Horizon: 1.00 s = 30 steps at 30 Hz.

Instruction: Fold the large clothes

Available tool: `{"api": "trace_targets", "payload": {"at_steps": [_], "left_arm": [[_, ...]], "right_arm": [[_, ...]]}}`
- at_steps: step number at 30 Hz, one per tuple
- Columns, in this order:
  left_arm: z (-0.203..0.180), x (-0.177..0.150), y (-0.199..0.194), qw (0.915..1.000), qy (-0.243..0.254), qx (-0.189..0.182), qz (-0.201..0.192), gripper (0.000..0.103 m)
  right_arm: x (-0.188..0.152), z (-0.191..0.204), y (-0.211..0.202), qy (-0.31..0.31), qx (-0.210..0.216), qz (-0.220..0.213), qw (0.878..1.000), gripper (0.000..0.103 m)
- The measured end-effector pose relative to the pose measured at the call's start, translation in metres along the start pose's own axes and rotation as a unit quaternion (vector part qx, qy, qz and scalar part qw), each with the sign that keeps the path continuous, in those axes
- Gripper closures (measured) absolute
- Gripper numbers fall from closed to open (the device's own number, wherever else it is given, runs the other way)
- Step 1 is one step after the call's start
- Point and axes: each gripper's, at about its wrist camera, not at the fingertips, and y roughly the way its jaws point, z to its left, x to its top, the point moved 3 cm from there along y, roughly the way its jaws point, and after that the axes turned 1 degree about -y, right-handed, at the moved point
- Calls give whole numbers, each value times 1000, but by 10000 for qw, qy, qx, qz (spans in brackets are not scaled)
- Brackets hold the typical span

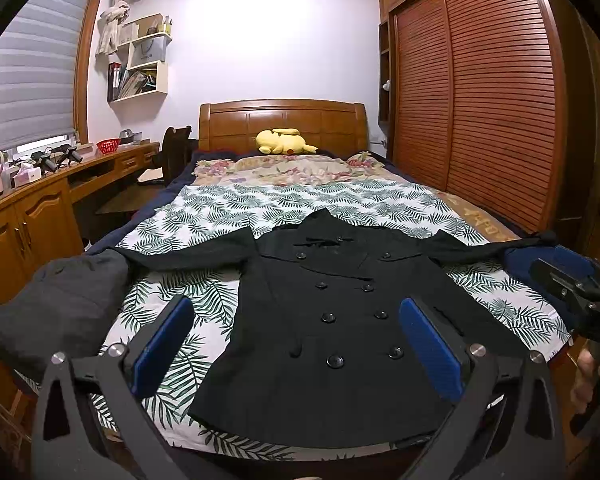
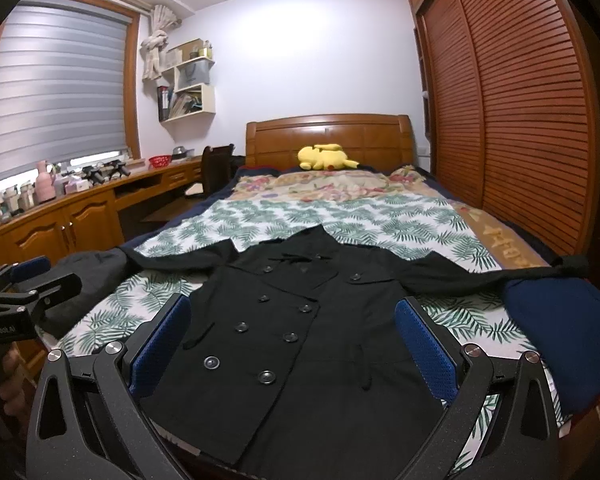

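Note:
A black double-breasted coat (image 1: 332,320) lies flat, front up, on the leaf-print sheet of the bed (image 1: 220,208), sleeves spread out to both sides, collar toward the headboard. It also shows in the right wrist view (image 2: 312,328). My left gripper (image 1: 298,308) is open and empty, held above the coat's hem at the foot of the bed. My right gripper (image 2: 294,306) is open and empty, likewise above the hem. The right gripper's body shows at the right edge of the left wrist view (image 1: 580,292); the left gripper's body shows at the left edge of the right wrist view (image 2: 20,300).
A dark grey garment (image 1: 56,300) lies at the bed's left corner and a navy garment (image 2: 560,332) at the right corner. A yellow plush toy (image 1: 282,141) lies by the wooden headboard. A wooden desk (image 1: 28,200) runs along the left; a slatted wardrobe (image 1: 480,92) stands on the right.

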Motion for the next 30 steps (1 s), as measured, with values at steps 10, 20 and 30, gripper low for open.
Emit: {"api": "trace_targets", "payload": {"at_steps": [10, 20, 30], "left_arm": [[0, 1, 0, 10000, -1, 3, -14, 0], [-6, 4, -7, 10000, 13, -11, -68, 0], [-6, 4, -7, 10000, 13, -10, -69, 0]], "right_arm": [[1, 4, -2, 4, 3, -10, 10000, 0], [1, 3, -2, 4, 1, -7, 10000, 0], [3, 15, -8, -20, 15, -9, 10000, 0]]}}
